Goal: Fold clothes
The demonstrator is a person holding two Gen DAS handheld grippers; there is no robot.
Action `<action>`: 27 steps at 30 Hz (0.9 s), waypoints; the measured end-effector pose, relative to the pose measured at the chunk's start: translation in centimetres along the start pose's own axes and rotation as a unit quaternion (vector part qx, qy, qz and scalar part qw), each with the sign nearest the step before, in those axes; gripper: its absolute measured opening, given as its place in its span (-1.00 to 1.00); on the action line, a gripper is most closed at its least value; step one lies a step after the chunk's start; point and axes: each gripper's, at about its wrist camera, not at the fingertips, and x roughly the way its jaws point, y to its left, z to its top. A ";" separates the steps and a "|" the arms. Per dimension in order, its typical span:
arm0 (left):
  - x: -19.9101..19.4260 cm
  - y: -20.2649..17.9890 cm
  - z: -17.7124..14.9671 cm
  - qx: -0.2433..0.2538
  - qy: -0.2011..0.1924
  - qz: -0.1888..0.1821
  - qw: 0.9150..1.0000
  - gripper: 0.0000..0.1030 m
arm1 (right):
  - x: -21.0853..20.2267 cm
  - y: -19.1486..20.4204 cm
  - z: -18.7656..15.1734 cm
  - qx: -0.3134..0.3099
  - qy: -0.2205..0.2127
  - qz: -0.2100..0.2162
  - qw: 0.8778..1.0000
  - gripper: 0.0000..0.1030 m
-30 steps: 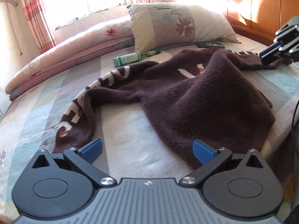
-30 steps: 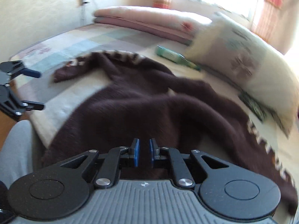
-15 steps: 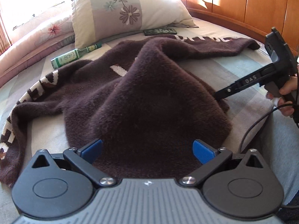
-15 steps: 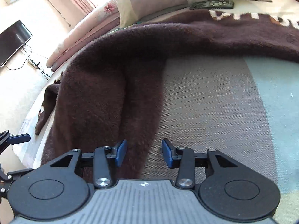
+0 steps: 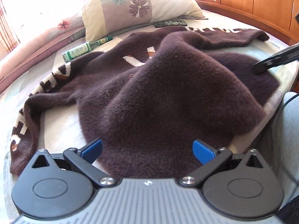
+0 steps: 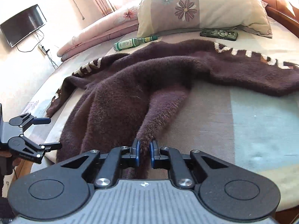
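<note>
Nearest in, the right gripper (image 6: 144,153) had its blue pads pinched tight on a drawn-out corner of the brown sweater (image 6: 130,93), that tail pointing straight back at the camera. The left gripper (image 5: 147,149) hung wide apart over the near hem, gripping nothing. The sweater sprawled crumpled on the bed (image 6: 243,112), its patterned sleeves stretched out left and right. Beyond it lay a green bottle (image 5: 84,49), a phone (image 6: 219,33) and a flowered pillow (image 5: 134,5).
</note>
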 end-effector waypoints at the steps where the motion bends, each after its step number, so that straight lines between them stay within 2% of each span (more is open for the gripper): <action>1: -0.1 0.2 -0.1 -0.002 0.000 0.001 1.000 0.99 | -1.1 -0.3 -0.2 0.003 0.002 -0.003 1.000 -0.74; 6: -0.2 1.4 -0.4 -0.014 0.002 -0.003 1.000 0.99 | -2.6 -1.9 -1.7 0.000 0.034 -0.074 0.997 -0.70; 8: -0.3 2.0 -0.2 -0.019 0.000 -0.006 1.000 0.99 | -2.5 -3.1 -1.7 0.022 0.035 -0.079 0.996 -0.66; 15: -0.7 3.6 0.3 -0.044 0.001 -0.028 0.999 0.99 | 0.3 1.7 -0.5 -0.033 0.025 0.003 0.999 -0.60; 17: -0.7 3.6 0.1 -0.039 0.004 -0.039 0.998 0.99 | 1.1 3.1 -0.1 -0.049 0.022 0.027 0.998 -0.52; 20: -0.5 3.7 0.0 -0.037 0.015 -0.030 0.999 0.99 | 2.3 5.2 0.4 -0.073 0.017 0.062 0.995 -0.40; 21: -0.6 3.8 0.0 -0.037 0.016 -0.021 0.999 0.99 | 2.7 5.9 0.6 -0.081 0.015 0.074 0.994 -0.30; 24: -1.2 5.2 0.1 -0.055 0.009 0.003 0.998 0.99 | 6.5 12.1 -0.1 -0.160 0.046 0.108 0.980 0.01; 27: -2.2 7.0 0.0 -0.076 -0.007 0.017 0.997 0.99 | 10.8 17.7 -1.3 -0.234 0.079 0.115 0.962 0.08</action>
